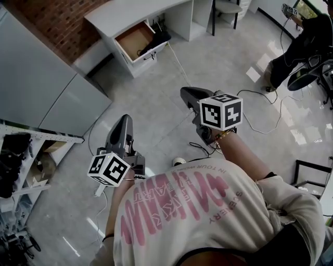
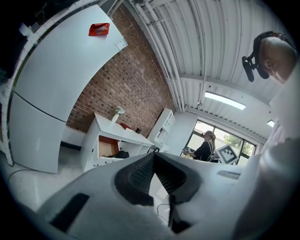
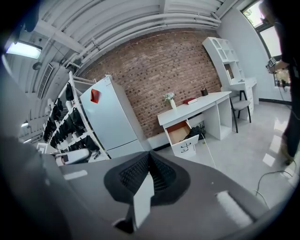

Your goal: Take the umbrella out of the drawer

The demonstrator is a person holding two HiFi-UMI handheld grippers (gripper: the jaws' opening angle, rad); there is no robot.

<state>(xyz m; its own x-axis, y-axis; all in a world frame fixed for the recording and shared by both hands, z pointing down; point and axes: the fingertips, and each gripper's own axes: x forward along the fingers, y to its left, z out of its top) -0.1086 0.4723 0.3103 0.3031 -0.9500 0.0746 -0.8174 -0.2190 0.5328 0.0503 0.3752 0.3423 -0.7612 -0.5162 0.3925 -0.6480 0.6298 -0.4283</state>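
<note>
Umbrella [image 1: 156, 40]: black, lying in the open drawer [image 1: 132, 37].
Left hand-held gripper [image 1: 123, 122] and right hand-held gripper [image 1: 190, 94]: jaws together, empty.

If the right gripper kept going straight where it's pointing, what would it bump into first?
Probably the bare floor, short of the open drawer: the right gripper tips slightly down and nothing stands between. Depth is unclear.

Floor [image 1: 156, 98]: glossy, smooth, reflective tile. Wall [image 1: 62, 21]: rough red brick. Desk [image 1: 130, 13]: smooth matt white. Drawer [image 1: 134, 39]: bare wood-look inside. Fridge [image 1: 41, 88]: smooth satin white. Left gripper [image 1: 124, 120], right gripper [image 1: 188, 94]: matt grey plastic; pads [image 3: 133, 176] black, ribbed. Shirt [image 1: 208, 208]: soft cloth.
</note>
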